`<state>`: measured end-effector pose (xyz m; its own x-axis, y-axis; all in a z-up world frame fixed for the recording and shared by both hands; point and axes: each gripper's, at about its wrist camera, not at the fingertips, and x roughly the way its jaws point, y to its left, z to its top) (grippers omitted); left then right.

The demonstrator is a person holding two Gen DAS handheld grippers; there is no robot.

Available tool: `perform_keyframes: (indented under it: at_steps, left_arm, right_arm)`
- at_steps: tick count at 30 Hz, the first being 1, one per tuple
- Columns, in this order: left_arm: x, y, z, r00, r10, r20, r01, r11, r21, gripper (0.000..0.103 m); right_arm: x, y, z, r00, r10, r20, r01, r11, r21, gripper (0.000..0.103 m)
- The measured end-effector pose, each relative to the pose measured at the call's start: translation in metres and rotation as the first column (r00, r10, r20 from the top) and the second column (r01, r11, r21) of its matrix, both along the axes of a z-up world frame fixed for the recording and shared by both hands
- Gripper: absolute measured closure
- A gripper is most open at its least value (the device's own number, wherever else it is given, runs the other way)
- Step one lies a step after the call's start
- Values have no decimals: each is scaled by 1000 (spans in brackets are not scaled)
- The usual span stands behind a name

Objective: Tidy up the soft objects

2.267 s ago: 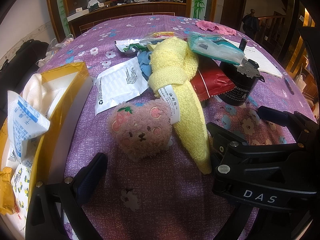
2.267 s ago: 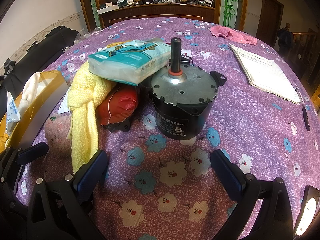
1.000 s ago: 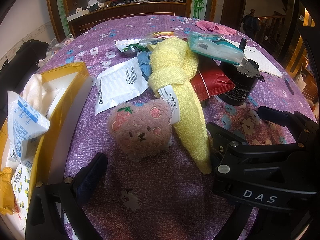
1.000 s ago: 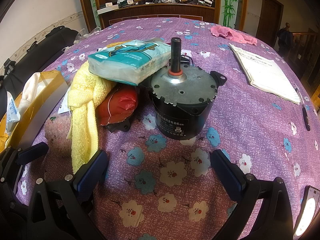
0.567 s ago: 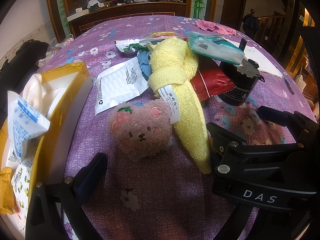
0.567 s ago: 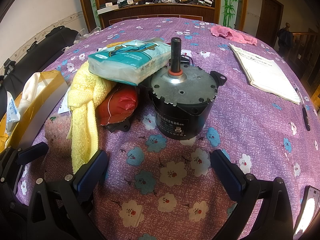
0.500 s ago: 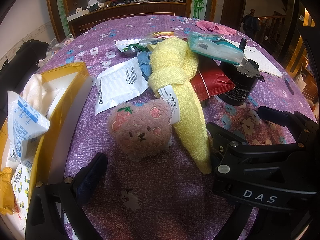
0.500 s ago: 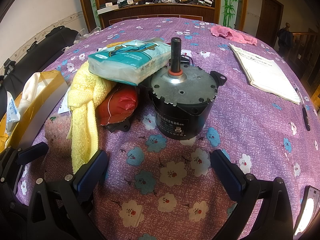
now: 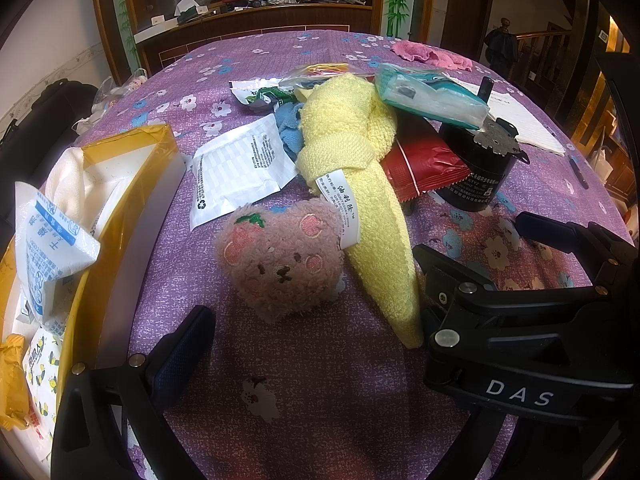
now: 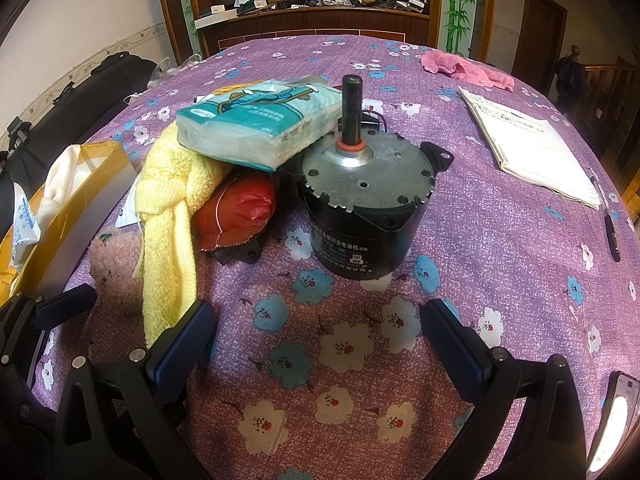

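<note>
A pink plush bear head [image 9: 280, 264] lies on the purple flowered cloth, just ahead of my open, empty left gripper [image 9: 304, 344]. A knotted yellow towel [image 9: 360, 184] lies against its right side; it also shows in the right wrist view [image 10: 168, 208]. A tissue pack [image 10: 260, 124] rests on the towel and a red snack bag [image 10: 236, 208]. My right gripper [image 10: 320, 340] is open and empty, in front of a black motor [image 10: 360, 208]. It shows in the left wrist view [image 9: 520, 300] beside the towel.
A yellow box [image 9: 100, 208] with packets and white cloth stands at the left. White wrappers [image 9: 236, 168] and a blue cloth [image 9: 290, 128] lie behind the bear. A pink cloth [image 10: 464, 68], a notebook [image 10: 532, 148] and a pen [image 10: 610, 232] lie at the far right.
</note>
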<state>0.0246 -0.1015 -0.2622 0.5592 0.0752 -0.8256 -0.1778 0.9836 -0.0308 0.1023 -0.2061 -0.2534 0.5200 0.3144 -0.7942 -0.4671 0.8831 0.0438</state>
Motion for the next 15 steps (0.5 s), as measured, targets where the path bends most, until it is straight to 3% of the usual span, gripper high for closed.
perform_keyframes:
  at_steps: [15]
  left_arm:
    - [1, 0, 0, 1000, 0, 0, 0, 1000, 0, 1]
  right_arm:
    - [0, 0, 0, 1000, 0, 0, 0, 1000, 0, 0]
